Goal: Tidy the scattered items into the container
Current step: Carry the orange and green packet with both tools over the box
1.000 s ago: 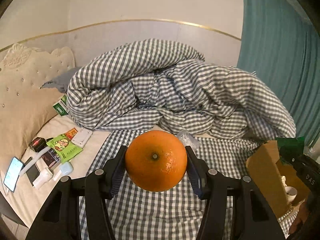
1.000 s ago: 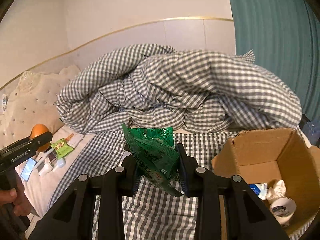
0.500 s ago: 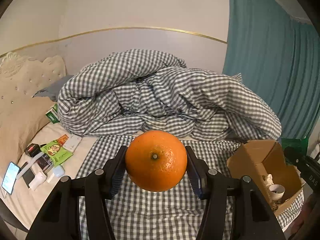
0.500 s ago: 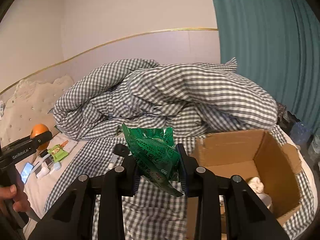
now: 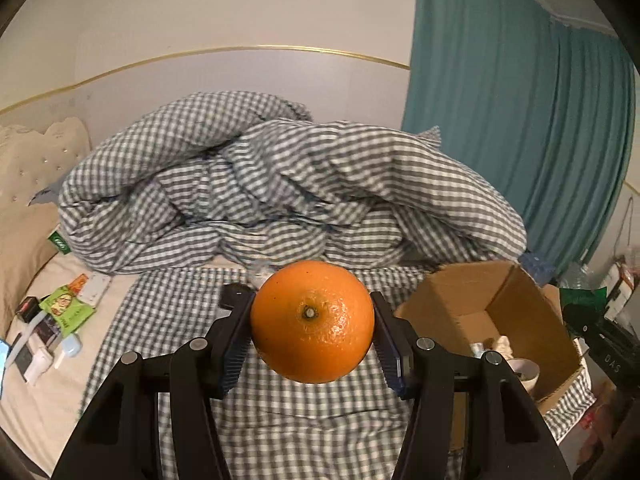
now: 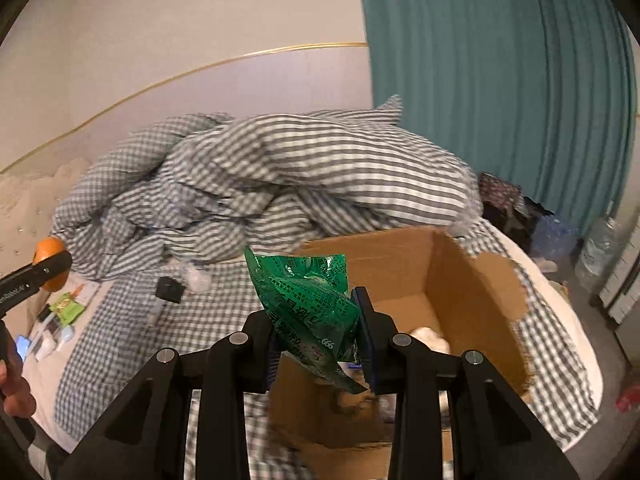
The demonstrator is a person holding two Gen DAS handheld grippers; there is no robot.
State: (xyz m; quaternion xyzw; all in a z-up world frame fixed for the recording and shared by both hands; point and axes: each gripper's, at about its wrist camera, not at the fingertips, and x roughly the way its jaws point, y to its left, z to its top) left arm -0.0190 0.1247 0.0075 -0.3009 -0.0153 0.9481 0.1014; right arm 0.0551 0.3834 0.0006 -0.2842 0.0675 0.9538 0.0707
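Observation:
My left gripper (image 5: 312, 328) is shut on an orange (image 5: 312, 327) and holds it in the air above the checked bedspread. The open cardboard box (image 5: 486, 300) stands to its right on the bed. My right gripper (image 6: 318, 328) is shut on a crumpled green foil packet (image 6: 308, 304) and holds it over the near left part of the box (image 6: 440, 300). The box holds a white cup (image 5: 524, 372) and other small items. The left gripper with the orange (image 6: 50, 256) shows at the far left of the right wrist view.
A heaped checked duvet (image 5: 280, 192) fills the back of the bed. Several small items lie at the left by the pillow: a green sachet (image 5: 66, 310), a white pack, a phone. A small black object (image 6: 170, 290) lies on the bedspread. Teal curtain (image 5: 520, 140) at the right.
Both grippers have swung to the right with their loads. The box has come closer to the middle in both views, and the green packet now hangs over the box.

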